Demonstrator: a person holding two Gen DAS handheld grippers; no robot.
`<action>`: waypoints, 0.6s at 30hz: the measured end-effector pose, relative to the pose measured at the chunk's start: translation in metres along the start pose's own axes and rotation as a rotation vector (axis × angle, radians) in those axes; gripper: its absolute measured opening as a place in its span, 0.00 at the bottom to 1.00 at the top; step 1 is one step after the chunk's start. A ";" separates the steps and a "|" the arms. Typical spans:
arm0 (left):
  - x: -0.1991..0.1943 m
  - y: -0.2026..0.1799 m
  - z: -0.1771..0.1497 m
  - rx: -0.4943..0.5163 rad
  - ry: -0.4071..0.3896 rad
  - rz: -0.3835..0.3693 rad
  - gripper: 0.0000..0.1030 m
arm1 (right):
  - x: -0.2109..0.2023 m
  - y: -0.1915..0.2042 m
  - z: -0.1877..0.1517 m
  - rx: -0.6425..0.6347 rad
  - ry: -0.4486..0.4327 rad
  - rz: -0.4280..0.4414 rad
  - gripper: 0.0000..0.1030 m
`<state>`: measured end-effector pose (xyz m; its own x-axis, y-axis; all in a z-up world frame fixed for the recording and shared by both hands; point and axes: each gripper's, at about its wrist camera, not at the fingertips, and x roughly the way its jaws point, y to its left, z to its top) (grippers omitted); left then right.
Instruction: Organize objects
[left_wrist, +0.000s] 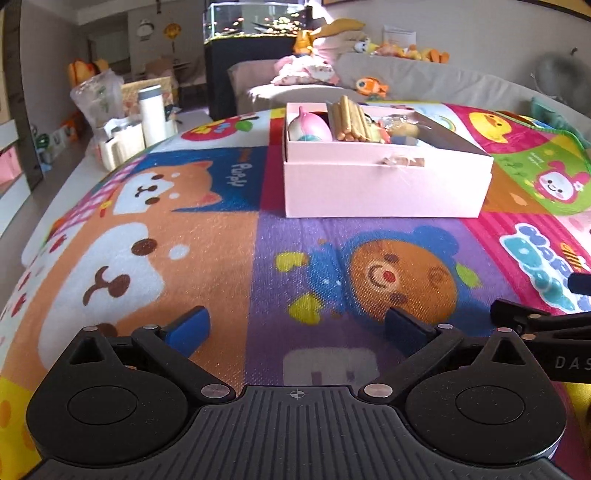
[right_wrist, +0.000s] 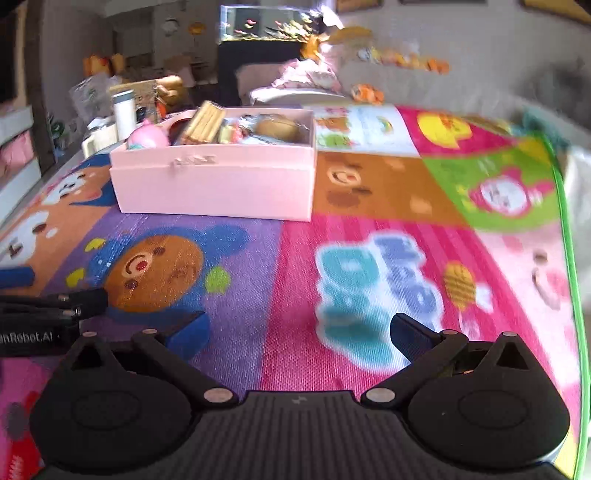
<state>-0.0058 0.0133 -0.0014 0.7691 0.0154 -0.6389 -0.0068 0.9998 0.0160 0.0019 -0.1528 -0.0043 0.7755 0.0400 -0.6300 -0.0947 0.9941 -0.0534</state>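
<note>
Both grippers are hovering low over the cartoon play mat (left_wrist: 207, 258), side by side, and neither is carrying anything. The left gripper (left_wrist: 297, 325) is holding its blue-padded fingers (left_wrist: 192, 326) spread wide, with only the mat's purple bear panel showing between them. The right gripper (right_wrist: 301, 330) is standing just as wide, nothing between its pads, over the pink striped panel; its view is coming through blurred. Each tool is peeking into the other's camera edge, so the two are sitting close together.

Ahead of both, the pink box (left_wrist: 384, 188) is resting on the mat, open at the top, well apart from the fingertips. Inside it the sorted things are lying packed together: a pink-and-teal rounded toy (left_wrist: 310, 127) at the left end, a bundle of tan sticks (left_wrist: 349, 120) leaning beside it, and a round brown item (right_wrist: 277, 127) further right, with smaller bits around them too small to name.

Beyond the mat, a white bottle (left_wrist: 152, 114) is standing among clutter at the left, a fish tank (left_wrist: 258, 20) is glowing at the back, and plush toys are lining the grey sofa (left_wrist: 424, 79).
</note>
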 end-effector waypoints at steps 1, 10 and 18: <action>-0.001 0.000 0.000 0.000 0.000 0.000 1.00 | 0.001 0.001 0.001 -0.007 -0.003 -0.004 1.00; -0.002 -0.001 0.001 -0.002 0.000 -0.003 1.00 | 0.012 -0.007 0.006 0.048 0.013 0.035 1.00; -0.002 0.000 0.000 0.003 -0.001 0.001 1.00 | 0.012 -0.006 0.006 0.049 0.013 0.035 1.00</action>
<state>-0.0071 0.0136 -0.0001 0.7697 0.0164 -0.6382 -0.0056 0.9998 0.0189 0.0155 -0.1577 -0.0065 0.7642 0.0736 -0.6408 -0.0907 0.9959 0.0062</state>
